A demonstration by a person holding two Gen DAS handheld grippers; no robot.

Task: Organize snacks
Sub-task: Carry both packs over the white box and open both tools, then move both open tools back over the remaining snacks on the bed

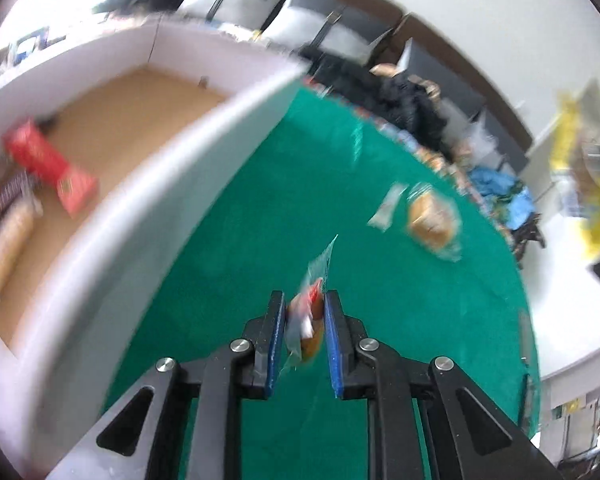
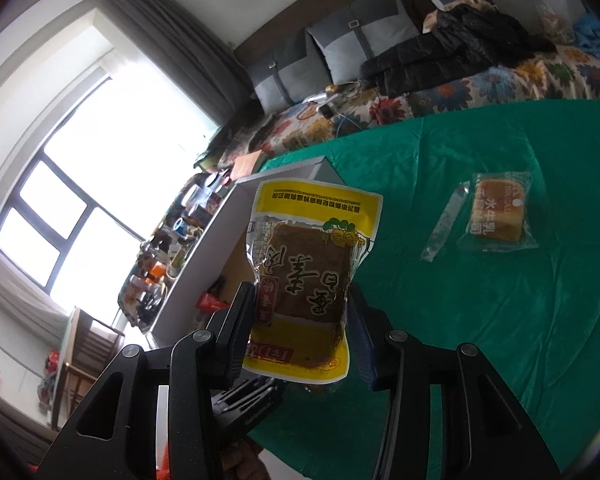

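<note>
My left gripper (image 1: 305,298) is shut on a small clear-wrapped snack (image 1: 310,332) with red and brown inside, just above the green cloth (image 1: 260,208). To its left stands a white box (image 1: 204,152) with a brown floor, holding a red packet (image 1: 48,164) and pale and dark packets (image 1: 8,240). My right gripper (image 2: 300,296) is shut on a yellow packet (image 2: 312,248) with a brown block inside, held up near the box (image 2: 220,240). A wrapped bread (image 2: 498,216) and a slim clear stick packet (image 2: 446,228) lie on the cloth farther off.
A sofa with a flowered cover (image 2: 440,100), grey cushions and a black jacket (image 2: 440,56) runs along the far side of the table. A cluttered shelf (image 2: 160,264) and a bright window (image 2: 80,200) lie beyond the box. The green cloth (image 2: 500,340) is bare on the right.
</note>
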